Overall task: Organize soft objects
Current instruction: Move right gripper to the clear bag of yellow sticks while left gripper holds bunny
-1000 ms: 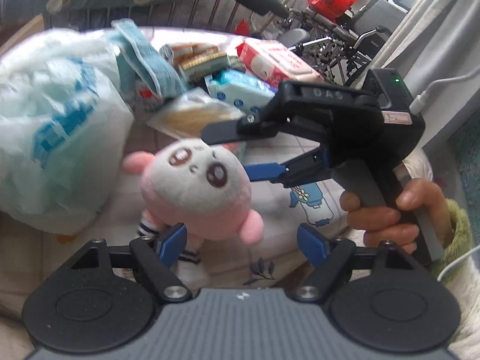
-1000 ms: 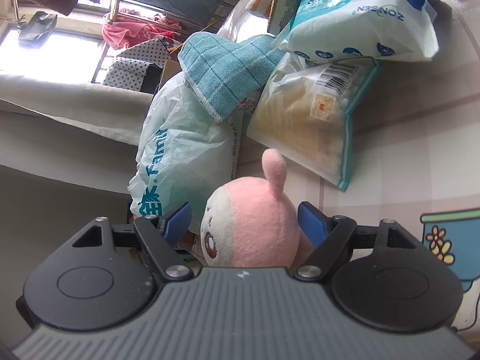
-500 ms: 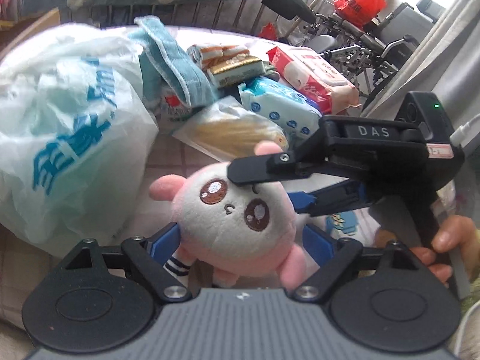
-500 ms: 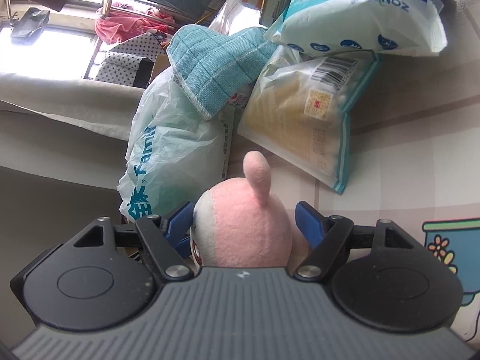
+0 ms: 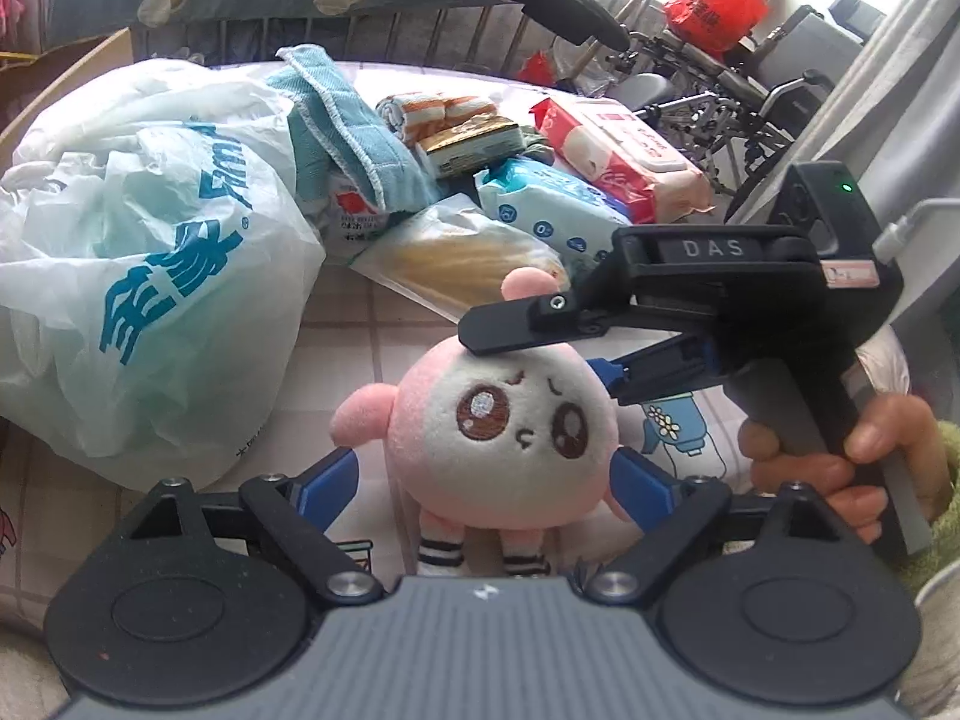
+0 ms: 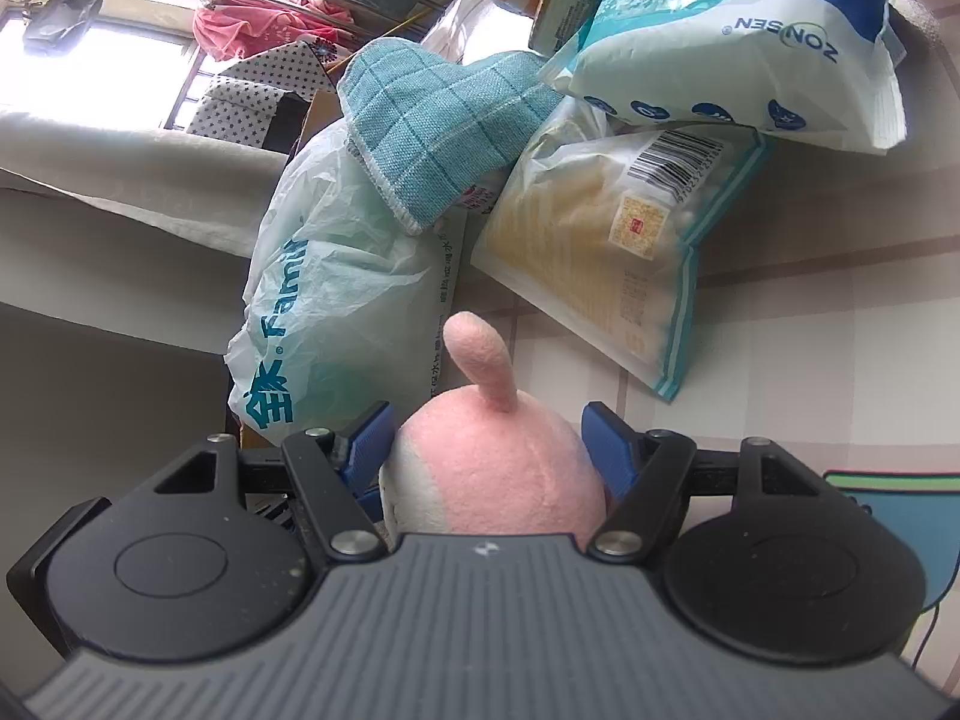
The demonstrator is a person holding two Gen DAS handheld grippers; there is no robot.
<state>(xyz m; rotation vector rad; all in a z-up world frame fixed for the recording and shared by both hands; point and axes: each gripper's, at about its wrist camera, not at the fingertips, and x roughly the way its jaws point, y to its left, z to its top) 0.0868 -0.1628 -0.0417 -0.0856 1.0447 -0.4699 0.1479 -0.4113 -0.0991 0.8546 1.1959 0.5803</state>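
Note:
A pink and white plush toy [image 5: 504,420] with big brown eyes stands on the checked tablecloth. My right gripper [image 6: 489,450] is shut on the plush toy's head from the right side; it also shows in the left wrist view [image 5: 540,348]. My left gripper [image 5: 486,480] is open, with its blue pads on either side of the toy's lower body, not pressing it. The toy's pink ear [image 6: 480,360] sticks up in the right wrist view.
A white plastic bag with teal print [image 5: 138,276] lies left. Behind are a teal cloth [image 5: 354,132], a cotton swab bag [image 5: 456,252], a blue tissue pack [image 5: 540,210], a red wipes pack [image 5: 618,150] and rolled orange towels [image 5: 438,111]. Chairs stand beyond.
The plush toy has moved closer, between my left gripper's open fingers, and turned upright. The right gripper has stayed closed on its head.

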